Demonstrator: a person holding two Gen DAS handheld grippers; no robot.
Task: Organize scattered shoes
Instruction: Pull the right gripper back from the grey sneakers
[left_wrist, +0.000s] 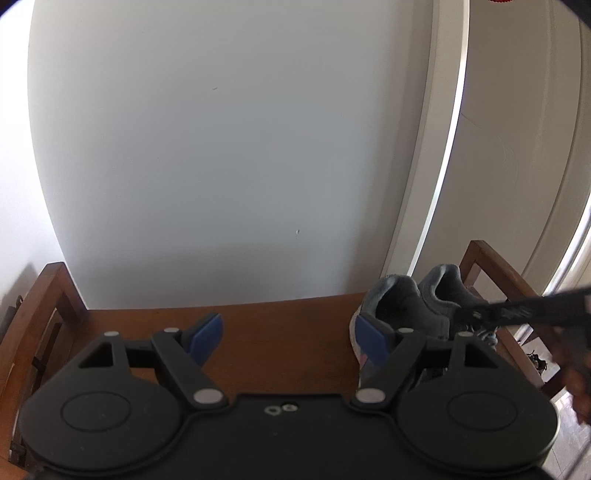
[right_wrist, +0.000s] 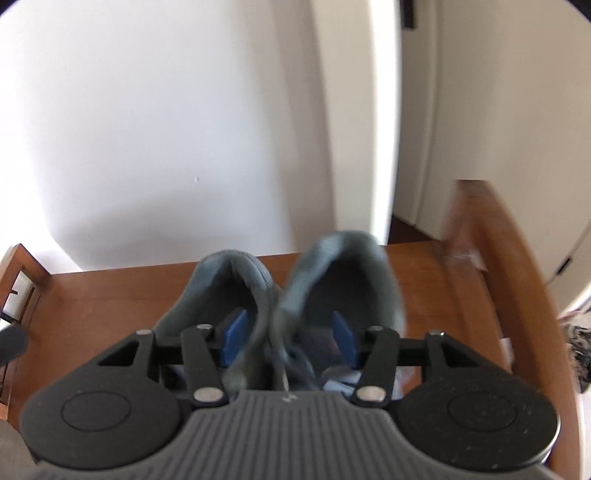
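Note:
A pair of grey sneakers stands heels toward me on the brown wooden shelf top (right_wrist: 110, 295), near its right end. In the right wrist view, my right gripper (right_wrist: 289, 338) has one blue pad inside the left sneaker (right_wrist: 229, 280) and the other inside the right sneaker (right_wrist: 354, 273). Both inner collars lie between the pads, and the jaws are partly apart with a gap showing at the right pad. My left gripper (left_wrist: 290, 338) hangs open and empty over the shelf (left_wrist: 277, 325), just left of the sneakers (left_wrist: 406, 306). The right gripper (left_wrist: 480, 314) shows there as a dark blur.
A white wall rises directly behind the shelf. Raised wooden rails close its left end (left_wrist: 48, 295) and right end (right_wrist: 517, 258). A door frame (left_wrist: 439, 147) stands to the right. Other footwear (right_wrist: 580, 354) lies on the floor beyond the right rail. A hand (left_wrist: 576, 380) is at the right edge.

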